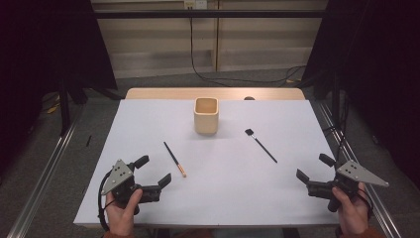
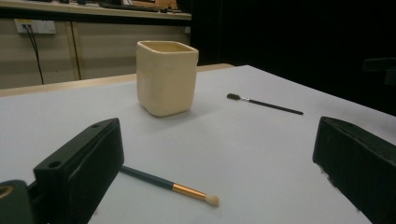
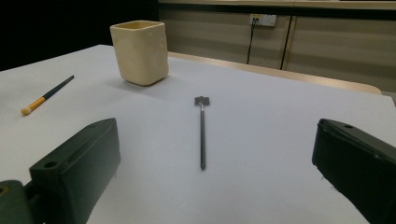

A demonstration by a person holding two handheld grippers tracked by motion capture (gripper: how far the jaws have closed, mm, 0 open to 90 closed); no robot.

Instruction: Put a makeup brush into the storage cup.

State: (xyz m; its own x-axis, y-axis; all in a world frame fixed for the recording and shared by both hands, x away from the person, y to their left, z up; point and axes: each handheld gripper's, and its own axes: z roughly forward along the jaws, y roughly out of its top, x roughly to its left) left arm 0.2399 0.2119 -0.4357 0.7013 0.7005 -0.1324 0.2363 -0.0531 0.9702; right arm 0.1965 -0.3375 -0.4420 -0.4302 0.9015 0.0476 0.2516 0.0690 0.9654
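Presently both grippers sit low at the near edge of the white rectangular table top [image 1: 148,198]. Landmark: the cream square ceramic cup [image 1: 206,115], upright, toward the far middle of the table.

Left gripper [image 1: 152,171], held in the person's left hand [image 1: 120,212]: jaws spread wide, nothing between them. It is nearer than the cup and to its left. The slim dark-handled brush with a gold ferrule and pale round tip [image 1: 175,159] lies flat between this gripper and the cup, tip just beside the gripper, not touched.

Right gripper [image 1: 314,167], in the right hand [image 1: 352,211]: jaws likewise wide apart, empty, nearer than the cup and well to its right. The thin black brush with a small flat dark head [image 1: 260,145] lies flat right of the cup, head end toward it, apart from the gripper
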